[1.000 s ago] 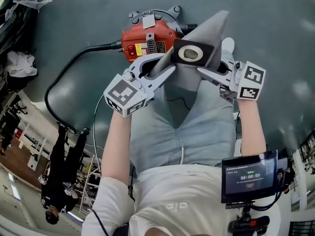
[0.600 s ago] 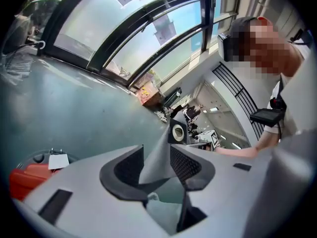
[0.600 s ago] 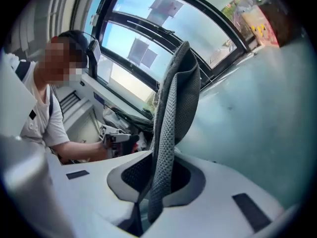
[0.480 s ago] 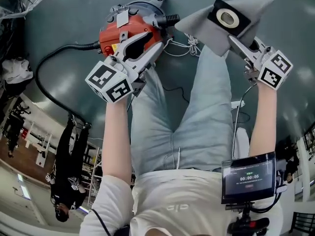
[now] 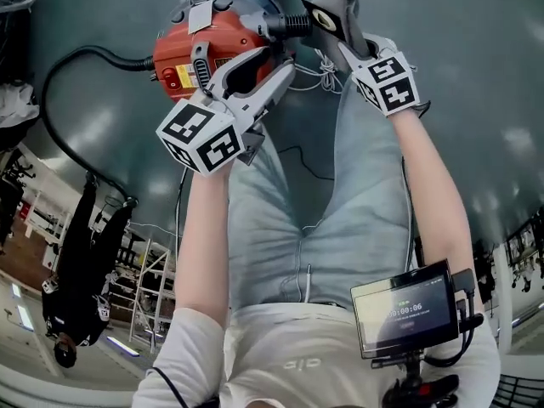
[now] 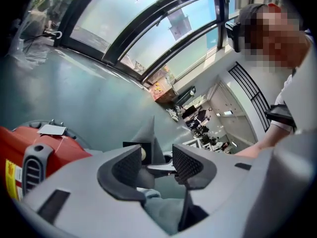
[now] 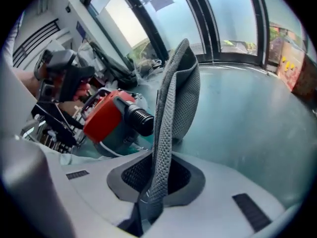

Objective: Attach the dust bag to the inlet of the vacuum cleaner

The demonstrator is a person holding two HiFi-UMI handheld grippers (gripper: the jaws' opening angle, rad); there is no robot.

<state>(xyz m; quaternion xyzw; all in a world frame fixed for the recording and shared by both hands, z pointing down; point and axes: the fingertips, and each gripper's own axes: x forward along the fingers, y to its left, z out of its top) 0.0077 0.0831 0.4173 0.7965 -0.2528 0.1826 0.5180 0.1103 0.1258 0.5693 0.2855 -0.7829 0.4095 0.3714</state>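
Note:
The red vacuum cleaner [image 5: 191, 53] lies on the floor, its black ribbed inlet [image 5: 289, 25] pointing right. My right gripper [image 5: 342, 48] is shut on the grey mesh dust bag [image 5: 338, 5]. The bag's black collar [image 5: 321, 19] sits just right of the inlet, and I cannot tell whether they touch. In the right gripper view the bag [image 7: 173, 93] stands edge-on between the pads of the right gripper [image 7: 156, 175], beside the inlet [image 7: 138, 118]. My left gripper [image 5: 279, 62] hovers over the vacuum's right side, jaws opening, nothing between them. Past the left gripper [image 6: 156, 163] the bag [image 6: 147, 140] shows.
A thick black hose [image 5: 72, 66] curls left from the vacuum. A thin white cord [image 5: 321, 75] lies bunched by the inlet. The person's grey-trousered legs [image 5: 340, 194] stretch toward the vacuum, and a small monitor [image 5: 406, 313] hangs at the waist.
Both grippers have dropped toward the vacuum. The right one swung the bag from the upper right to beside the inlet, turning it edge-on. The left jaws have widened.

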